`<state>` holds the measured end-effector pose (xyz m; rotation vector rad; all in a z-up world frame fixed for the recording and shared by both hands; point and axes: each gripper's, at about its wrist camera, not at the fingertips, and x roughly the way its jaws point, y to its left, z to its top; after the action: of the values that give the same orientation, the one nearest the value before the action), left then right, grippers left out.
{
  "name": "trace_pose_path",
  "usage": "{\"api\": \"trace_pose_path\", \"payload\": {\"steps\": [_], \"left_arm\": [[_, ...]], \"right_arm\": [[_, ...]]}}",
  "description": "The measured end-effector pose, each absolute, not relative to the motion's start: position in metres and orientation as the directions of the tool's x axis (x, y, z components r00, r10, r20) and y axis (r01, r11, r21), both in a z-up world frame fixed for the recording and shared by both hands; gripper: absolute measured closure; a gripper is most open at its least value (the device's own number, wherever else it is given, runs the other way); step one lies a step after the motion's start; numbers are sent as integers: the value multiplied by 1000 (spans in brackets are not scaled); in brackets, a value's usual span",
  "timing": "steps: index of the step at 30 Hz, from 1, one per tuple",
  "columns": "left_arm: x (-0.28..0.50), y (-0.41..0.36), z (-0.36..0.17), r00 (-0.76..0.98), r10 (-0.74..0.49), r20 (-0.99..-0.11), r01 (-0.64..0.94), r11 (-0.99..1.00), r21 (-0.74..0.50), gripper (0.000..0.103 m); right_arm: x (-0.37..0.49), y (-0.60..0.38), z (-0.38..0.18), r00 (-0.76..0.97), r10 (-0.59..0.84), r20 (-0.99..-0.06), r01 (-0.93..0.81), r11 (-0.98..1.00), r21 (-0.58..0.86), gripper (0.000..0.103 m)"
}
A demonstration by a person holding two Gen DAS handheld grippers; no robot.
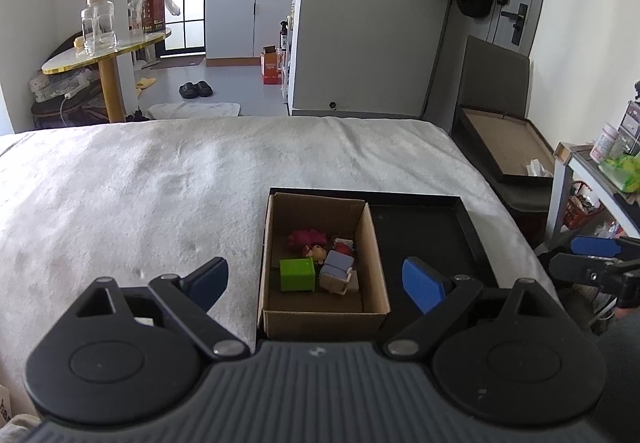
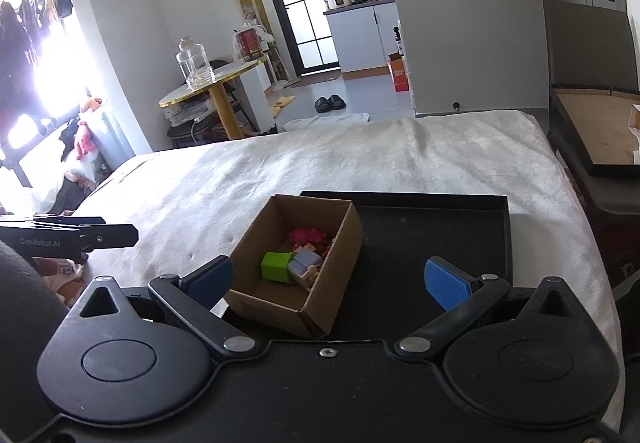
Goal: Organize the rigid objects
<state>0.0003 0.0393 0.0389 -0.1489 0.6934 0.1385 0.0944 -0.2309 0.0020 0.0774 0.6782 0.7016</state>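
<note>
A brown cardboard box sits in the left part of a black tray on the bed. Inside it lie a green cube, a lilac block, a magenta toy and small figures. My left gripper is open and empty, its fingers either side of the box's near end, above it. My right gripper is open and empty, straddling the box's near corner. The right gripper also shows at the right edge of the left wrist view.
The tray rests on a white blanket covering the bed. A second dark tray stands on a seat at the right. A round table with a glass jar stands beyond the bed at the left.
</note>
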Motion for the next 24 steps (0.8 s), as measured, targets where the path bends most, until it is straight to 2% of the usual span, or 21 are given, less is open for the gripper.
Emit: {"api": "trace_pose_path", "payload": {"steps": [24], "left_arm": [[-11,27,29,741,22,-671,-123,987,-103,9]], "right_arm": [[73,-242,3,530,606,-594,-527,783,330,0]]}}
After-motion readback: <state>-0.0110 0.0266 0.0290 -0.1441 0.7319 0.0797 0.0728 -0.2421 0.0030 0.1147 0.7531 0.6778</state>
